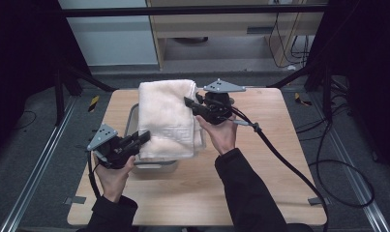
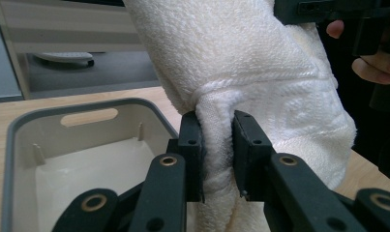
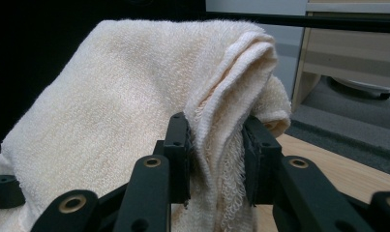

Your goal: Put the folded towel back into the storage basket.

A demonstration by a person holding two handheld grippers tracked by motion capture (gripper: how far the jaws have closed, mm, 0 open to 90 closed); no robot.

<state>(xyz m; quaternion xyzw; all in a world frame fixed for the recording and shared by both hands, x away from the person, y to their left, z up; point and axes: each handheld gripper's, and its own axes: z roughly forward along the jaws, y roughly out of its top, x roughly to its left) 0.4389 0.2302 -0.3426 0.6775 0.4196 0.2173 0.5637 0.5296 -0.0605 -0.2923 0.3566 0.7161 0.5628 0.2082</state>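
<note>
Both tools (image 2: 217,154) (image 3: 216,159) clamp folded towel (image 1: 166,118); towel hides most of bin (image 1: 131,118).

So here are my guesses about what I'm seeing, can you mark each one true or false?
1. Both grippers are clamped on the folded cream terry towel. True: left gripper and right gripper each pinch an edge.
2. The grey plastic bin is full of laundry. False: its inside looks bare.
3. The towel is held above the bin. True.
4. The towel is dark blue. False: it is cream.
5. The bin stands on the floor. False: it stands on the light wooden table.
</note>
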